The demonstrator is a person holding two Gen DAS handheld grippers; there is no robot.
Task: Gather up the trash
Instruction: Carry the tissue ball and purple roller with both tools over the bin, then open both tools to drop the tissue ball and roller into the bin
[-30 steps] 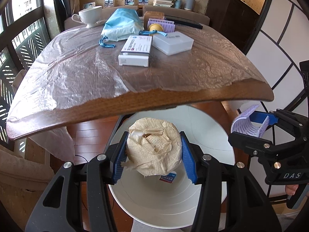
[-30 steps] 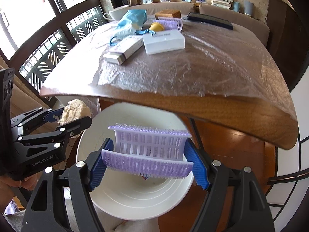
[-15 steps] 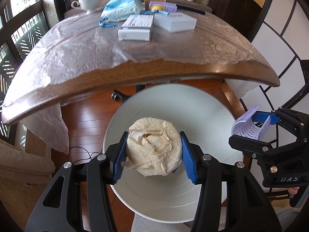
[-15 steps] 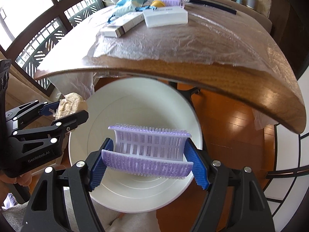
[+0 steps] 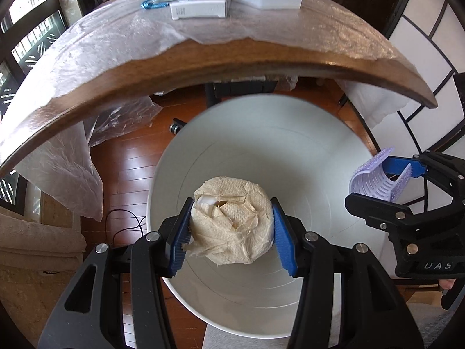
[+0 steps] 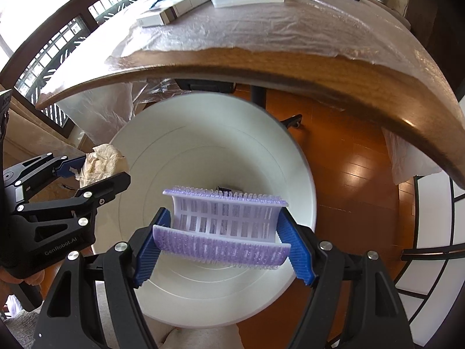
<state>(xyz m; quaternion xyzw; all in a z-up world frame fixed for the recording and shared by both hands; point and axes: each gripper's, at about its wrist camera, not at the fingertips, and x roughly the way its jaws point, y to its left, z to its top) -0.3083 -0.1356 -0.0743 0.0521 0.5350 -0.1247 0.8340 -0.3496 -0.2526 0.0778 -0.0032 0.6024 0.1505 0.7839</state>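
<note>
Currently the left hand-held gripper [image 5: 231, 232] clamps a crumpled paper wad [image 5: 232, 226] and the right hand-held gripper [image 6: 222, 240] clamps a purple bristled piece [image 6: 223, 226], both above the white bin [image 6: 296, 157]; release remains, and boxes [image 5: 200, 7] stay on the counter [image 5: 232, 67].

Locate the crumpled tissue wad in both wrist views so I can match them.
Left wrist: tissue wad at lower centre, clamped in the left gripper, over the bin.
Right wrist: tissue wad at left edge, beside the bin rim.
Shared landmark: white bin.
</note>
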